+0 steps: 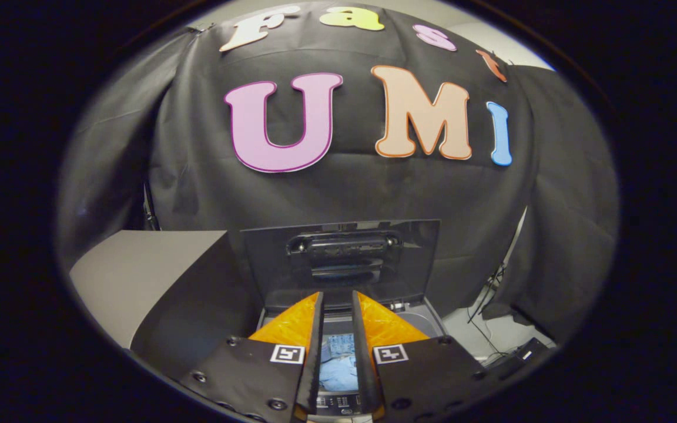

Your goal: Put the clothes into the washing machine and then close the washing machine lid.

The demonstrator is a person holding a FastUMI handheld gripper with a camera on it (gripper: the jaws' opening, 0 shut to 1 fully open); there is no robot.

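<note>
The washing machine (424, 322) stands just below and ahead of me, with its dark lid (338, 258) raised upright at the back. Light blue clothes (338, 371) lie down in the drum, seen through the slit between my fingers. My gripper (337, 296) hovers above the drum opening, pointing at the lower part of the lid. It is open by a narrow gap and nothing is between the fingers. The machine's control panel (338, 403) shows under the fingers' roots.
A grey surface (138, 264) lies left of the machine. Black cables (485, 305) and a small black box (520, 354) lie on the pale floor to its right. The black cloth wall hangs close behind the lid.
</note>
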